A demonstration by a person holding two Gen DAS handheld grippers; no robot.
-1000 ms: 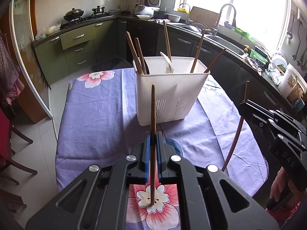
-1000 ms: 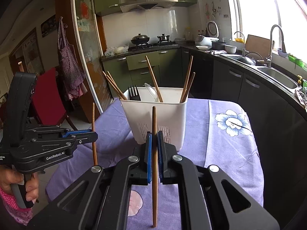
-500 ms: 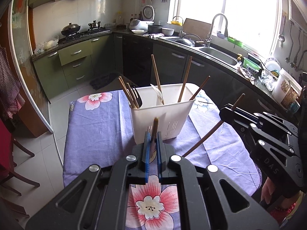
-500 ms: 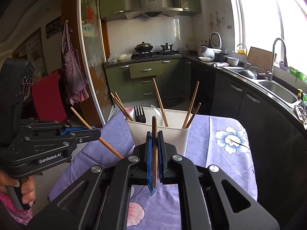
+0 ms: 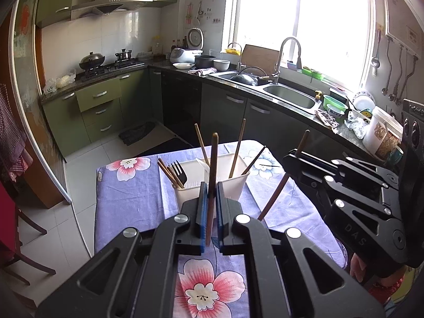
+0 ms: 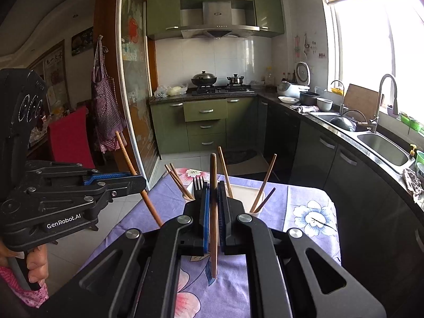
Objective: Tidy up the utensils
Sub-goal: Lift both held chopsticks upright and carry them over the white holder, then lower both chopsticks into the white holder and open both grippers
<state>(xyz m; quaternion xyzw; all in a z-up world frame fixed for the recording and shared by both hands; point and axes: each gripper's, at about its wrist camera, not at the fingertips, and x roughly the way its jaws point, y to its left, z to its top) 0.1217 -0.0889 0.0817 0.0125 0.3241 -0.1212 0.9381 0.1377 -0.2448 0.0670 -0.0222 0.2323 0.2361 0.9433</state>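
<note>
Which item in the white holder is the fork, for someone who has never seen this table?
Start at the purple floral tablecloth and find the white plastic utensil holder standing on it. The black fork stands at its left end, tines up, beside brown wooden chopsticks; everything else there is a plain stick.

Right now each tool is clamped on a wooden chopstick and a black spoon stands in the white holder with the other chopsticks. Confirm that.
Not quite. The black utensil is a fork, not a spoon; its tines show in the left wrist view. The rest holds: left tool and right tool each clamp a wooden chopstick, and the white holder has other chopsticks.
</note>
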